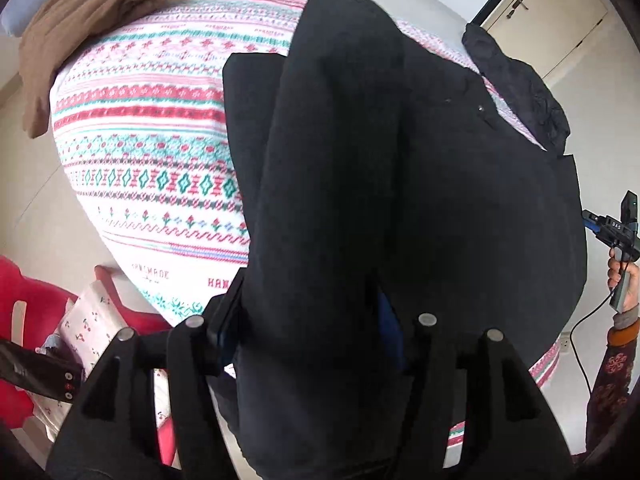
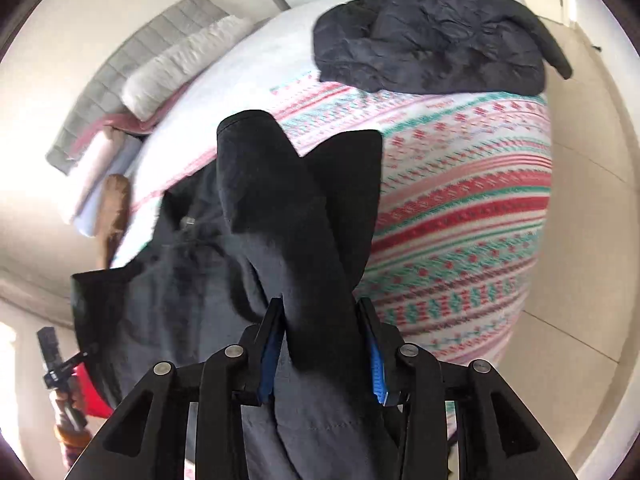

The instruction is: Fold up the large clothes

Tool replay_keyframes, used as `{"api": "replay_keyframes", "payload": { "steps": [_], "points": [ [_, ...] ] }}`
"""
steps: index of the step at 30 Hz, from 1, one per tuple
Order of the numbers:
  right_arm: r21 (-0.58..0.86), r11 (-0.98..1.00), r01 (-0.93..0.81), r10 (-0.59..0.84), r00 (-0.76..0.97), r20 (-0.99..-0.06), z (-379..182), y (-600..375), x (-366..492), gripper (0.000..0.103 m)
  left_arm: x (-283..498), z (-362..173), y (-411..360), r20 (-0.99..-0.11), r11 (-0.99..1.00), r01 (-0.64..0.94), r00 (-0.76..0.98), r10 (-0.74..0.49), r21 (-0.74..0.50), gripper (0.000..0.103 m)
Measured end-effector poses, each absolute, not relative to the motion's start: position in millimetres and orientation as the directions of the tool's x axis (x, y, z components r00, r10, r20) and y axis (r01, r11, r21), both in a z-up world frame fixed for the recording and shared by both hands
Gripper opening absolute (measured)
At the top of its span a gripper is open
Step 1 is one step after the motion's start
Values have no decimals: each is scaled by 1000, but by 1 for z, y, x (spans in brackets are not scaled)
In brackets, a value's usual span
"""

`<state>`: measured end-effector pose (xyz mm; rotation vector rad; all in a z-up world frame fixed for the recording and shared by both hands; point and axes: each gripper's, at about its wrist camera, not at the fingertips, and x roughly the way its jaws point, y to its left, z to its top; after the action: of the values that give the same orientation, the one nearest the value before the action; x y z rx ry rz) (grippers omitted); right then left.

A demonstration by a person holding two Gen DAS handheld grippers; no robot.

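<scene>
A: While the left wrist view looks down, what does the left tool (image 1: pixel 312 320) do?

B: It pinches a thick fold of the black coat (image 1: pixel 440 200). The fold fills the gap between its jaws, and the cloth rises in front of the camera. The rest of the coat lies spread on the patterned bedspread (image 1: pixel 140 140) of the bed.

A: What else is on the bed in this view?

B: A brown garment (image 1: pixel 80 20) hangs over the far left corner. A dark crumpled jacket (image 1: pixel 516 88) lies at the far right edge. At the right border a hand (image 1: pixel 624 284) holds the right tool's handle. Low at the left, a red chair (image 1: pixel 16 288) stands beside the bed.

A: And the right wrist view?

B: The right tool (image 2: pixel 322 344) grips another fold of the same black coat (image 2: pixel 280 208). Its blue pads (image 2: pixel 378 364) stand on both sides of the cloth, which is bunched between them. The coat hangs from the tool down to the bedspread (image 2: pixel 460 208). The dark crumpled jacket (image 2: pixel 432 40) lies at the far end. Grey and white pillows (image 2: pixel 172 60) are stacked at the upper left. The other hand (image 2: pixel 68 400) shows at the lower left with its handle.
</scene>
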<state>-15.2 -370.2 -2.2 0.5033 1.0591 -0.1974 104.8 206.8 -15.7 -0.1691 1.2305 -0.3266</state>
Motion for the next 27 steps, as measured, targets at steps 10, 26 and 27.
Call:
{"api": "replay_keyframes", "payload": {
  "steps": [10,26,27],
  "points": [
    [301,902,309,75,575,-815,23,-376,-11,65,117,29,215,-816,933,211,454,-358,-292,70],
    [-12,972,235,-167,655,-737,14,-309,58,6,151,46,206,-713,925,82,613,-340,-371,6],
    [-24,969,244,-188,676,-713,24,-308,55,6,153,56,206,-695,926,75,638,-330,-370,6]
  ]
}}
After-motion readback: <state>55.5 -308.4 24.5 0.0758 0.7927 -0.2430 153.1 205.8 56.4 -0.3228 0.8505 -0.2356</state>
